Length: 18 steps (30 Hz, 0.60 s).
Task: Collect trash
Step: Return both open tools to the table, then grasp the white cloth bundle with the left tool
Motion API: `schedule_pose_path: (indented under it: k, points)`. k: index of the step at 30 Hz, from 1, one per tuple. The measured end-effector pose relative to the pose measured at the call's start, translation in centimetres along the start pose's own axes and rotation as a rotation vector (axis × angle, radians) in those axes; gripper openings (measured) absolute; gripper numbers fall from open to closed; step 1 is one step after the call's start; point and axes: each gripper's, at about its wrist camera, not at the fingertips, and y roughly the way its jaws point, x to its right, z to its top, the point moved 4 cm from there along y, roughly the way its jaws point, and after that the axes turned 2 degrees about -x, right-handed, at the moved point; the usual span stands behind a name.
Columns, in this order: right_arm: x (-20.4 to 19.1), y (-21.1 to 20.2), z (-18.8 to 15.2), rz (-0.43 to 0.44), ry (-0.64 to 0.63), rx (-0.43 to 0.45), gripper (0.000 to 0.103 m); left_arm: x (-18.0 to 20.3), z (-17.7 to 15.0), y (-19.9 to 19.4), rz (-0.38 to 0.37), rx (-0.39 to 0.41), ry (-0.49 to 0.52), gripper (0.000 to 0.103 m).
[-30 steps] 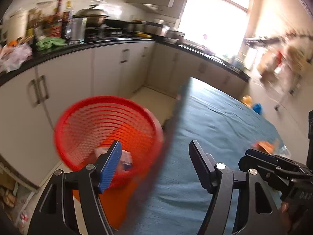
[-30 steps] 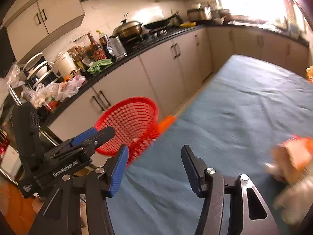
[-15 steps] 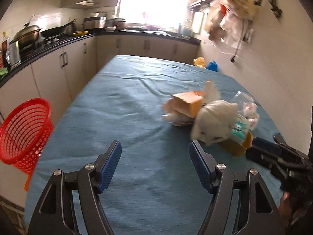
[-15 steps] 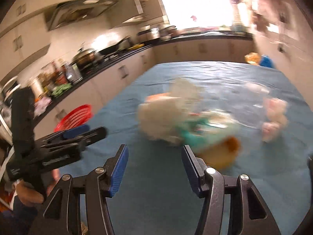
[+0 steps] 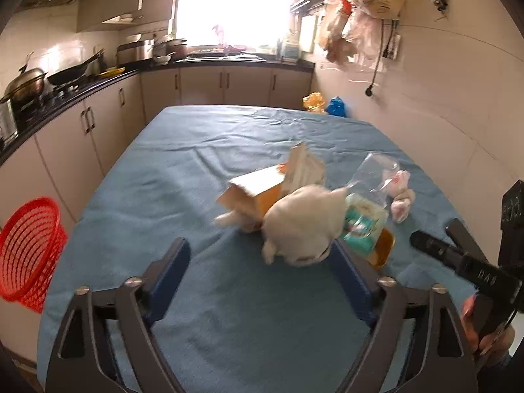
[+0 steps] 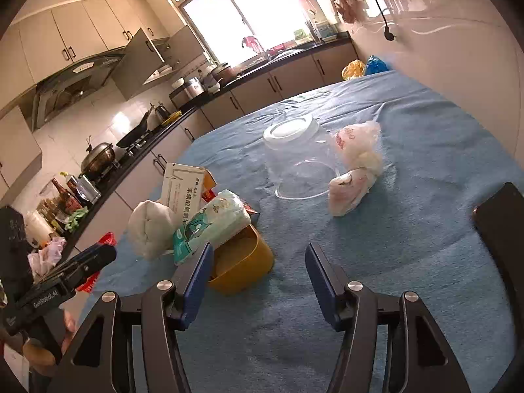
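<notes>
Both grippers, left (image 5: 260, 273) and right (image 6: 257, 276), gape empty; white wad (image 5: 303, 226) and yellow bowl (image 6: 244, 262) lie just ahead.

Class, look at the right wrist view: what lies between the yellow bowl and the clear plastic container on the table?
Only bare blue tablecloth lies between the yellow bowl and the clear plastic container; the right wrist view shows it.

Table (image 6: 425, 137) draped in wrinkled blue cloth, filling mid-frame. At centre left, clustered: yellow bowl (image 6: 242, 265), green-white packet (image 6: 213, 226), white wad (image 6: 150, 226), cardboard box (image 6: 181, 190). Toward centre right: clear plastic tub (image 6: 298, 160) upside down, touching tied plastic bags (image 6: 357, 167).
</notes>
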Motion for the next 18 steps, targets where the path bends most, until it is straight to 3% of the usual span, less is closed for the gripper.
schedule_pose_path:
  k: [10,11,12,14,18]
  points:
    - [-0.3,-0.2,-0.1,0.026,-0.015,0.031,0.067,2.1,0.9,5.0,0.041,-0.046,0.019,0.092]
    - [-0.3,-0.3,-0.1,0.029,-0.013,0.032,0.067,2.0,0.9,5.3,0.032,-0.047,0.014,0.084]
    - [-0.3,-0.2,0.0,0.03,-0.011,0.033,0.067,2.0,0.9,5.5,0.019,-0.053,0.007,0.068]
    - [-0.1,-0.2,-0.1,0.031,-0.01,0.032,0.067,1.9,0.7,5.9,0.001,-0.071,-0.006,0.053]
    - [-0.1,-0.2,-0.1,0.016,-0.016,0.028,0.067,1.6,0.1,5.4,-0.012,-0.058,-0.011,0.049]
